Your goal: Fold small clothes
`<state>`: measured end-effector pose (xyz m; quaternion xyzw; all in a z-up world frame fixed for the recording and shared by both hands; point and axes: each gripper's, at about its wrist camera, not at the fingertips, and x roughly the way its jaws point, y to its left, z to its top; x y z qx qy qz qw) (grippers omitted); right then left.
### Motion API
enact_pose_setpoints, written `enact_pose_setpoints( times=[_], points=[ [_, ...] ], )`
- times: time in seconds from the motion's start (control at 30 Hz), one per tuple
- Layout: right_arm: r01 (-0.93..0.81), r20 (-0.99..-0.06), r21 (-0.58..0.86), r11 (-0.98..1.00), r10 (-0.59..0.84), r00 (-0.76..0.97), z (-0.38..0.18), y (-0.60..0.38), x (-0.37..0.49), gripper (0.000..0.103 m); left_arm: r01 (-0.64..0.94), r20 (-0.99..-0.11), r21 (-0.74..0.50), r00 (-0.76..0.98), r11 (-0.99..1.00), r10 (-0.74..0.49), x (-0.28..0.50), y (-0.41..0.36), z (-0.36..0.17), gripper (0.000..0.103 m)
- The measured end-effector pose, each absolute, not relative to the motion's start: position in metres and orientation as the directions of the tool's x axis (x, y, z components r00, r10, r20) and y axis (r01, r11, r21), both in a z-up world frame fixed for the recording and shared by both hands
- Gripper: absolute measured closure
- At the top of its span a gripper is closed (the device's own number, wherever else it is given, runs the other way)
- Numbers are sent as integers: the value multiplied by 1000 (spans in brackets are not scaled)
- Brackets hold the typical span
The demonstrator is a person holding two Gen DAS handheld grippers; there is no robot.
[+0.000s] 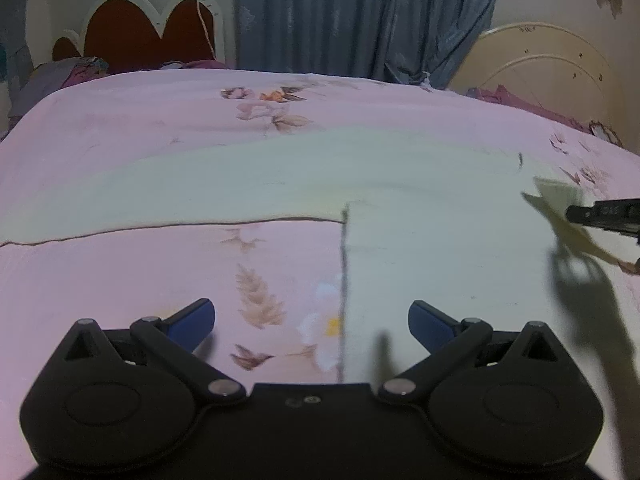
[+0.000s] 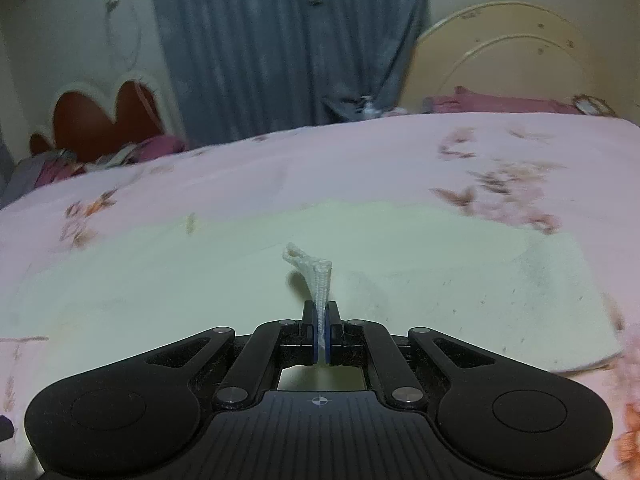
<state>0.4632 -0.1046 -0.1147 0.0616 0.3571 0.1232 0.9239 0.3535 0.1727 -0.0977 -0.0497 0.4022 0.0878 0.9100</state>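
A pale green garment (image 1: 280, 184) lies spread flat on the pink floral bedspread (image 1: 120, 280), with one part folded toward me (image 1: 440, 280). My left gripper (image 1: 312, 322) hovers open over the folded part's left edge, nothing between its blue pads. At the right edge of the left wrist view, my right gripper (image 1: 576, 214) pinches a lifted corner of the cloth (image 1: 556, 200). In the right wrist view, the right gripper (image 2: 322, 312) is shut on a bunched strip of the pale garment (image 2: 316, 276), with the rest of the garment (image 2: 200, 280) lying below.
A grey-blue curtain (image 1: 360, 20) hangs behind the bed. A red scalloped headboard (image 1: 148, 32) stands at the back left and a cream round headboard (image 1: 552, 64) at the back right. Crumpled purple bedding (image 2: 500, 102) lies along the far edge.
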Motion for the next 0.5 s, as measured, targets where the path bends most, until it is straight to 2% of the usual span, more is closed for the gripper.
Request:
enact_pose_setpoints(
  times=[0.2, 0.37, 0.4, 0.43, 0.47, 0.5],
  points=[
    [-258, -650, 209, 943, 332, 684, -127, -67, 466, 101, -235, -741, -150, 670, 960, 48, 351, 199, -97, 0],
    [-324, -675, 164, 932, 346, 652, -141, -45, 463, 99, -218, -734, -195, 679, 956, 5, 358, 198, -95, 0],
    [-339, -672, 152, 928, 349, 653, -142, -44, 462, 94, -204, -735, -207, 678, 957, -15, 361, 194, -94, 1],
    [-353, -664, 162, 921, 367, 652, -140, -45, 459, 79, -189, -734, -213, 678, 959, -30, 363, 191, -94, 5],
    [-354, -649, 169, 920, 374, 663, -136, -49, 454, 55, -162, -729, -233, 682, 959, -62, 369, 185, -93, 8],
    [-343, -631, 152, 927, 358, 688, -133, -55, 449, 45, -136, -720, -265, 686, 955, -102, 376, 179, -93, 15]
  ],
)
